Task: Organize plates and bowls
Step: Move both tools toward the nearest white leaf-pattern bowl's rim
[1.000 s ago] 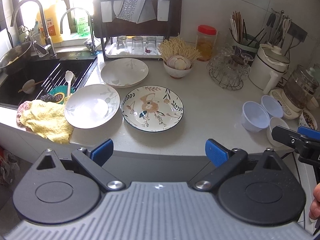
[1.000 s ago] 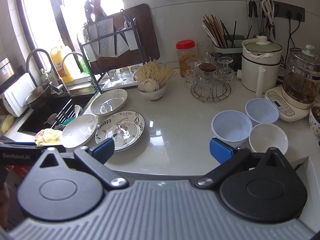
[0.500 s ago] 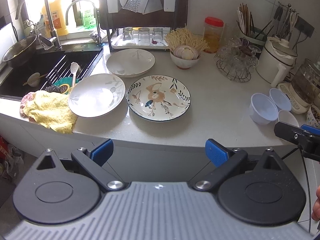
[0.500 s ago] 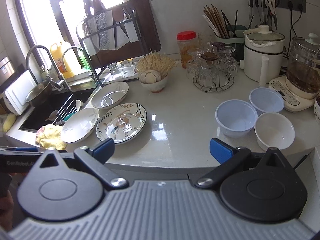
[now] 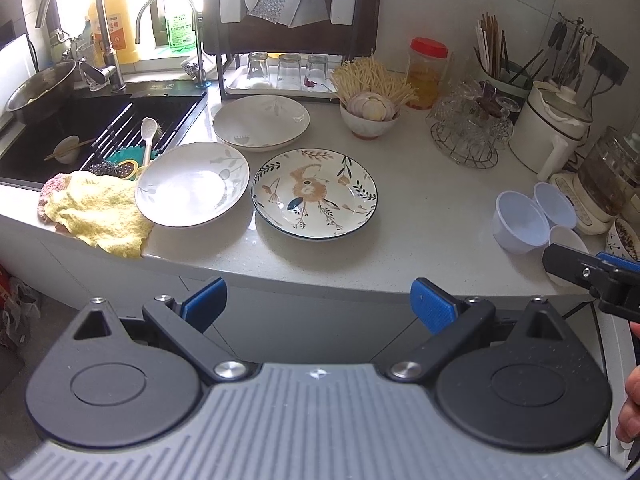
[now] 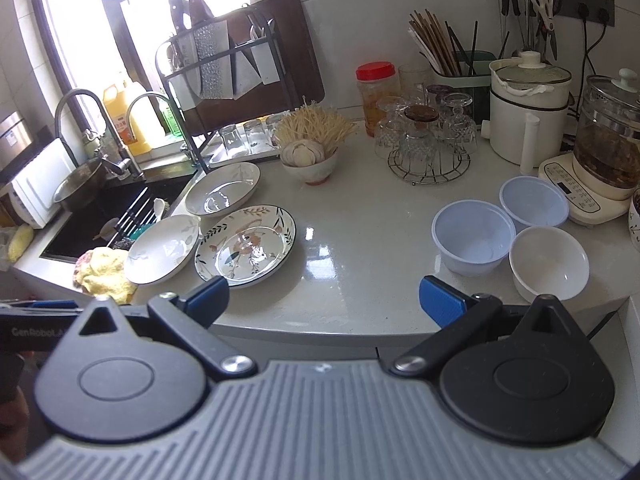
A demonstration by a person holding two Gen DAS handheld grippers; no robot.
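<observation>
Both tools spread apart, holding nothing, short of the desk [image 5: 420, 208].
Small white ceramic bowl [image 6: 310, 168] holds garlic and enoki mushrooms; three round plastic bowls [image 6: 472, 236] sit empty.

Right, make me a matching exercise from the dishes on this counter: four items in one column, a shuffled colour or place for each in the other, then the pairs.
Items
1. floral plate
2. yellow cloth
3. garlic bowl
4. white bowl

Descriptions
A. draped over the counter edge by the sink
B. nearest the right hand-held gripper, beside two pale blue bowls
C. orange and blue flower pattern, between two plain white plates and the open counter
D. stands by the red-lidded jar, holding enoki mushrooms too

Pairs: 1-C, 2-A, 3-D, 4-B
</observation>
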